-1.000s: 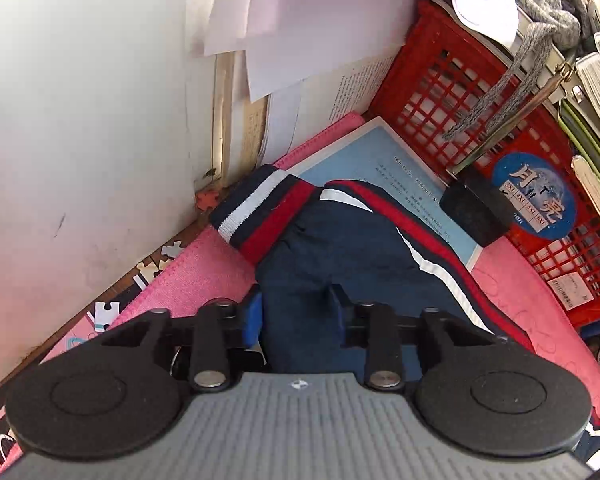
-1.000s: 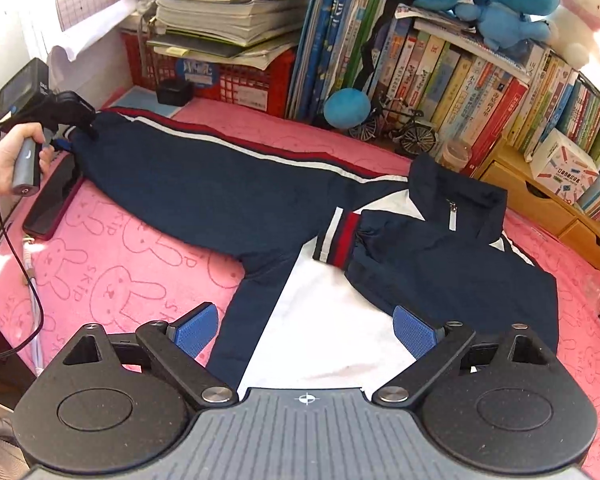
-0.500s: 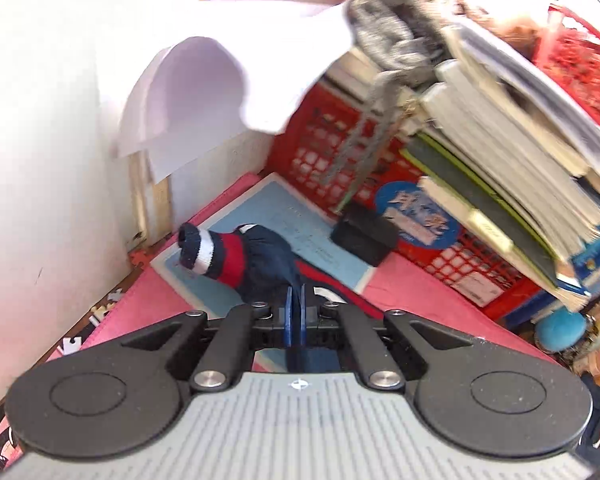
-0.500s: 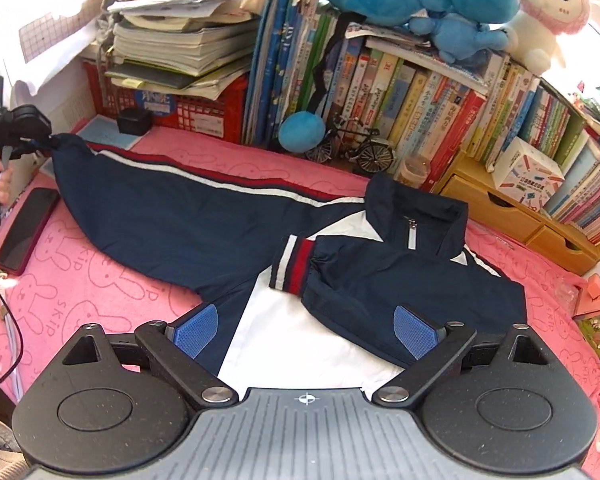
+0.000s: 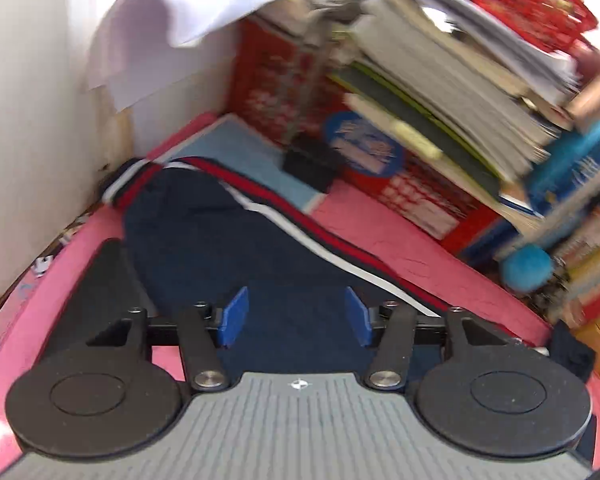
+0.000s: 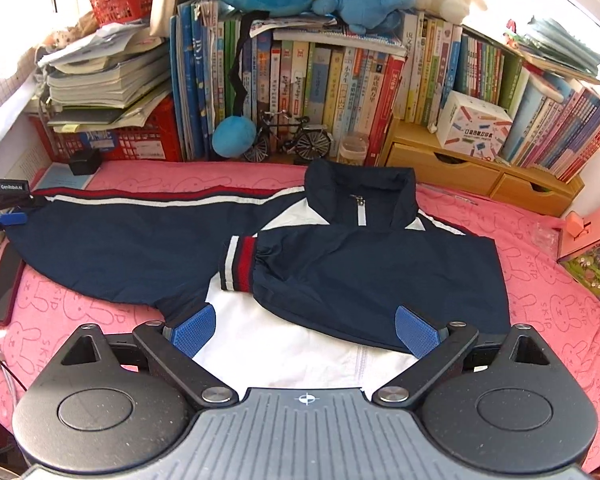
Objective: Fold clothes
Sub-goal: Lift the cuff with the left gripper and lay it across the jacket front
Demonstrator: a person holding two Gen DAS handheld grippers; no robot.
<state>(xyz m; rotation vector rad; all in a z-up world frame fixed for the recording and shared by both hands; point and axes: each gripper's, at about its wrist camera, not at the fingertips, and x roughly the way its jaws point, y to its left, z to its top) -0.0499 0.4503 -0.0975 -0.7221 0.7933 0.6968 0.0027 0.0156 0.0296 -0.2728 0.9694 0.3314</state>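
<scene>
A navy jacket (image 6: 380, 272) with a white front and red-and-white stripes lies spread on the pink blanket (image 6: 540, 320). One sleeve is folded across the chest, its striped cuff (image 6: 238, 264) near the middle. The other sleeve (image 6: 120, 236) stretches flat to the left, ending at its cuff (image 5: 128, 184) by the wall. My left gripper (image 5: 295, 316) hovers over that sleeve with its jaws opening; the pads press on nothing. It also shows at the far left as the left gripper (image 6: 14, 216). My right gripper (image 6: 304, 332) stands open above the jacket's white lower front, holding nothing.
A dark phone (image 6: 4, 284) lies on the blanket's left edge. Behind the jacket stand a red crate (image 6: 112, 140) under stacked books, a book row (image 6: 320, 80), a blue ball (image 6: 234, 140), a toy bicycle (image 6: 296, 140) and wooden drawers (image 6: 460, 168). A white wall (image 5: 28, 120) bounds the left.
My left gripper was shut on the sleeve end, holding it raised; now it has opened and the sleeve lies flat. My right gripper has risen and pulled back, open throughout.
</scene>
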